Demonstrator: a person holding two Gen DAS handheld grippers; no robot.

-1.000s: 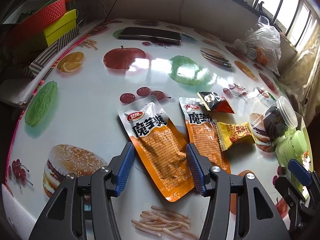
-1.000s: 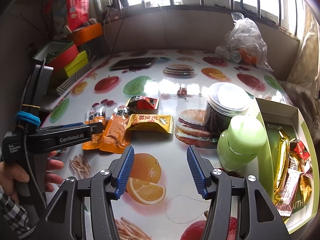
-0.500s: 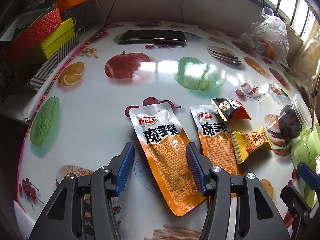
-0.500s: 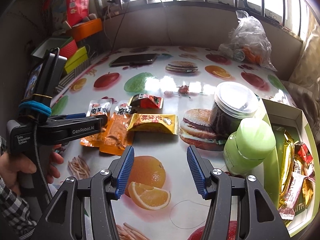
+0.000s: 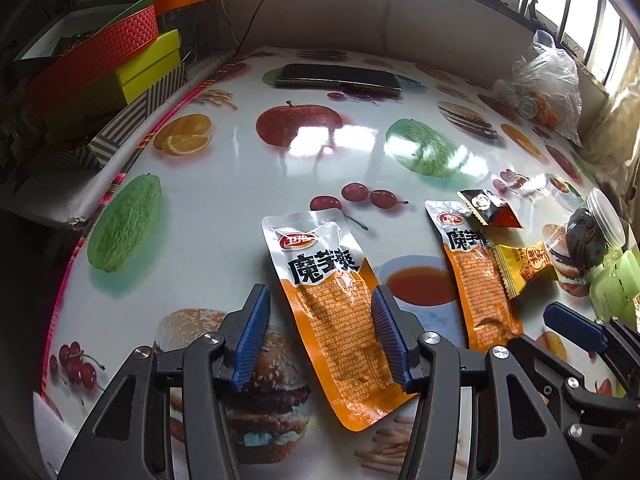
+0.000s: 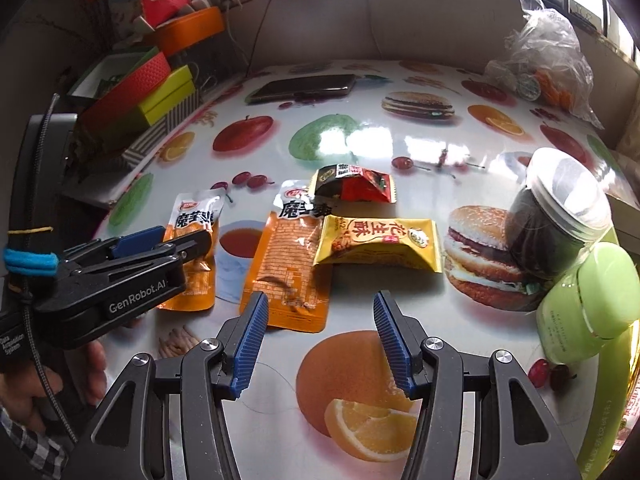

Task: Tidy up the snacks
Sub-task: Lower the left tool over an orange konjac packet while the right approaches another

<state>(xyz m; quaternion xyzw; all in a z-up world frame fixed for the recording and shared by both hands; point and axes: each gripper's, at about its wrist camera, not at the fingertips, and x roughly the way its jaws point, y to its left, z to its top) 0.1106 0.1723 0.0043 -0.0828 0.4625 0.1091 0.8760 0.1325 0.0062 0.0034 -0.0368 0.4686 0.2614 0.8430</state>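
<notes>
the left gripper (image 5: 320, 312) is hovering low over a glossy table (image 5: 224, 216) printed with fruit and burgers, its blue-padded jaws spread wide on either side of an orange and silver snack pouch (image 5: 332, 300). the pads are flanking the pouch's lower half without squeezing it; whether they are touching its edges cannot be told. compared with a second ago, this pouch is sitting farther from its neighbours, with a printed cup of tea now showing in the gap between it and the second orange pouch (image 5: 476, 280) to the right. the second pouch is lying flat, a yellow peanut candy packet (image 6: 380, 244) overlapping its right edge and a black and red snack packet (image 6: 356, 186) touching its far end.

the right gripper (image 6: 318, 320) is hanging just above the table near the second pouch's near end, jaws wide apart and holding nothing. it has come closer to the snacks than it was a second ago.

to the right, a clear jar with dark contents (image 6: 556, 220) is standing beside a pale green bottle (image 6: 584, 312). far back, a dark phone (image 5: 338, 77) is lying flat, a clear plastic bag (image 5: 544, 88) is sitting at the far right, and stacked boxes (image 5: 104, 64) are lining the left edge.
</notes>
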